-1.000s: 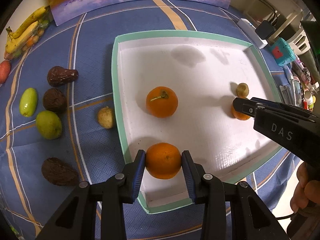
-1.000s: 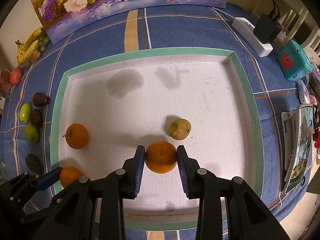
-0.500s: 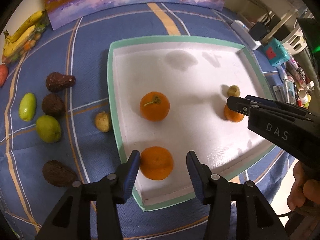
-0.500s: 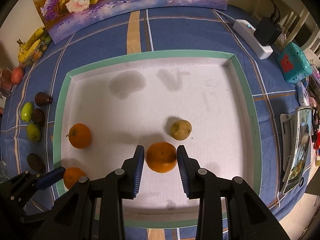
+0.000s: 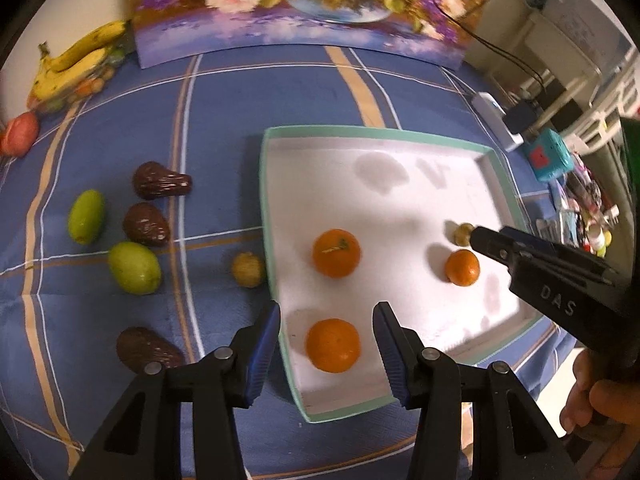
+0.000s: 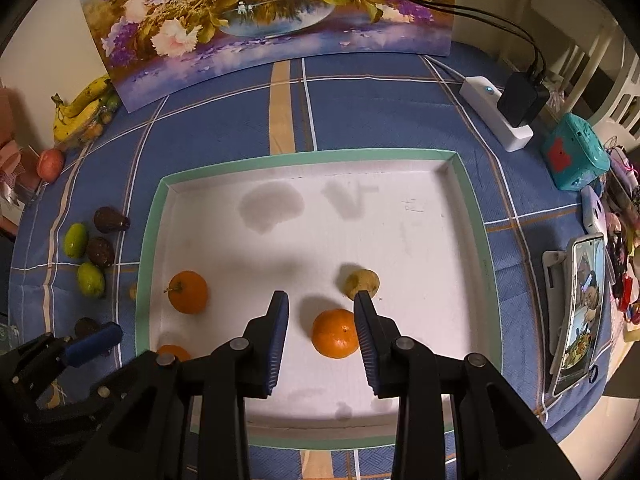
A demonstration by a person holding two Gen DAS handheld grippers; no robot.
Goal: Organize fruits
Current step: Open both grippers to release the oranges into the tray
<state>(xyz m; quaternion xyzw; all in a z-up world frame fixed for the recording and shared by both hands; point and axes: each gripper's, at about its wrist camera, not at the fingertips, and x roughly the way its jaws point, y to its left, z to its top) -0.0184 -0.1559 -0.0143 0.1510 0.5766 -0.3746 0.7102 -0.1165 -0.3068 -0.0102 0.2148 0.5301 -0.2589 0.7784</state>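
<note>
Holding both grippers released, left gripper (image 5: 326, 344) and right gripper (image 6: 320, 326) each straddle an orange (image 5: 333, 345) in the tray (image 5: 276, 216), at 6 o'clock. Oranges are firm, round, roll easily; grasp across the middle.

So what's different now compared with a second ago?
Both grippers let go: the left gripper opened around its round orange, the right gripper around its orange, and both pulled back. Both oranges now rest in the green-rimmed white tray. The other fruit stayed put.
</note>
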